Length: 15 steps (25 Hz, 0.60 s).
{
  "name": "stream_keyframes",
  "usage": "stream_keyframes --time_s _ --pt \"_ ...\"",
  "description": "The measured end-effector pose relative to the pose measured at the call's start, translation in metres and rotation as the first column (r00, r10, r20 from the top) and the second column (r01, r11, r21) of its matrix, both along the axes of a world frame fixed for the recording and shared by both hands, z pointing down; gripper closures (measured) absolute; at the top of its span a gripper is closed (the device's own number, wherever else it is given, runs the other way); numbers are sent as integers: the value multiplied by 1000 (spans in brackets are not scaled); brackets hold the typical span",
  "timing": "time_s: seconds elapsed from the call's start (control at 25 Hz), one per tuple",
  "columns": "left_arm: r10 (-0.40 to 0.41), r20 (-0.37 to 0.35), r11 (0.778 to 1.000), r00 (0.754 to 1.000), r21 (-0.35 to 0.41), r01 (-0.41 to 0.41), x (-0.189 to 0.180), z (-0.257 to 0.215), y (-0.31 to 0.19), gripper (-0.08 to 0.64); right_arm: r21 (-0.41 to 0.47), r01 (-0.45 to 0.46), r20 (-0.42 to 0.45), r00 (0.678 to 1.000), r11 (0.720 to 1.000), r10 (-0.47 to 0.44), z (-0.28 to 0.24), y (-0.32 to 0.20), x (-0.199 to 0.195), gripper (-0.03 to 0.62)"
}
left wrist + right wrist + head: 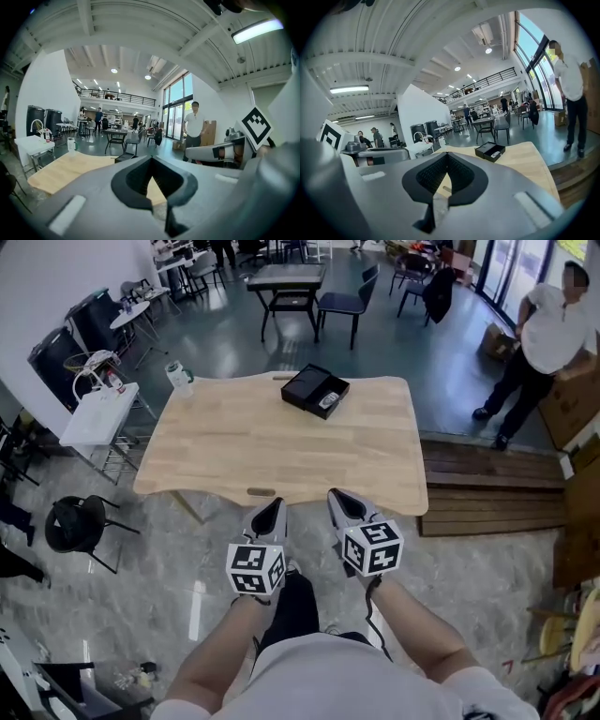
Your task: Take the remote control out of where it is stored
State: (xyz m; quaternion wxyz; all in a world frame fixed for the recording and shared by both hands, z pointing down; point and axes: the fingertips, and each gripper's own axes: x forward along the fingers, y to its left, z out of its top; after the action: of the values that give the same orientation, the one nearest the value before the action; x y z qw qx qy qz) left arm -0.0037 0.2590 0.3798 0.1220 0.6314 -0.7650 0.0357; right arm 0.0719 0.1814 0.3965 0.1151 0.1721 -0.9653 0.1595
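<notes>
An open black box [315, 390] lies near the far edge of the wooden table [244, 442], with a pale remote control [328, 401] inside it. Both grippers hover side by side just short of the table's near edge, well apart from the box. My left gripper [271, 506] is shut with nothing held; its jaws meet at the tip [152, 163]. My right gripper [339, 499] is likewise shut and holds nothing [446, 157]. The right gripper view shows the box [490, 151] ahead and slightly right, remote [494, 153] showing in it. The box's corner [123, 158] peeks over the left jaw.
A white cup with a green band [178, 377] stands at the table's far left corner. A white side table [98, 413] and a black stool [73, 521] are left. A person [548, 329] stands at the far right by cardboard boxes, beyond a wooden platform [487, 486].
</notes>
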Motion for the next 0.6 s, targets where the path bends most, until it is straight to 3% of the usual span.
stream_keyframes --time_s 0.36,0.6 --pt "106 -13 994 994 -20 -107 -112 12 -123 559 -13 -85 -60 995 996 84 16 -107 -106 565" --pt "188 -27 981 982 -34 -189 -164 20 -200 559 -12 -155 -66 986 988 154 13 -168 -159 565"
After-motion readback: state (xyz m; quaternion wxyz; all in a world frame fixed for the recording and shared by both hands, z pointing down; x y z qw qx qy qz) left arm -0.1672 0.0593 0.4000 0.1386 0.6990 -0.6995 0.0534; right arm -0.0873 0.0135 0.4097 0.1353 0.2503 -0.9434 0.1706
